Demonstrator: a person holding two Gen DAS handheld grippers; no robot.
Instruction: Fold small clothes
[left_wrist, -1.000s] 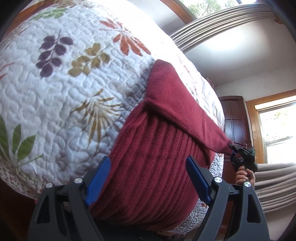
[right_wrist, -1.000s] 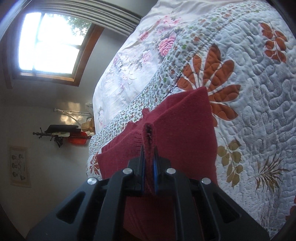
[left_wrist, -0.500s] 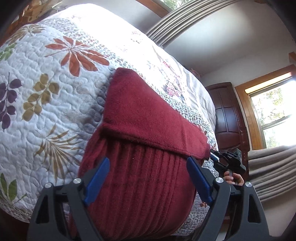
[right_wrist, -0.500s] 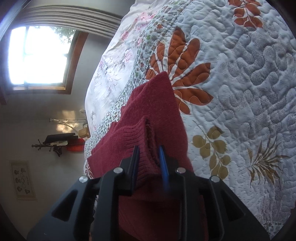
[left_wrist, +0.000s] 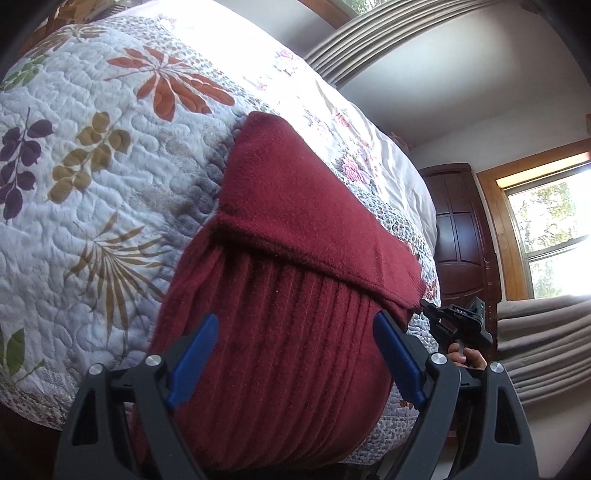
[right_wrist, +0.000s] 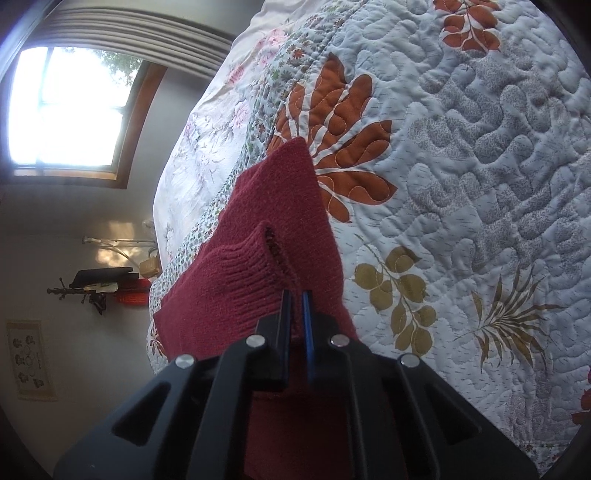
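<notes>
No readable text (wall print too blurred).

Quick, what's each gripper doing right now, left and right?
Left gripper: open, jaws spread wide over the red sweater, gripping nothing.
Right gripper: shut on the sweater's ribbed cuff.

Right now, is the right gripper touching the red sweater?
Touching. The right wrist view shows the right gripper with its fingers pinched shut on the red sweater at its cuff.
</notes>
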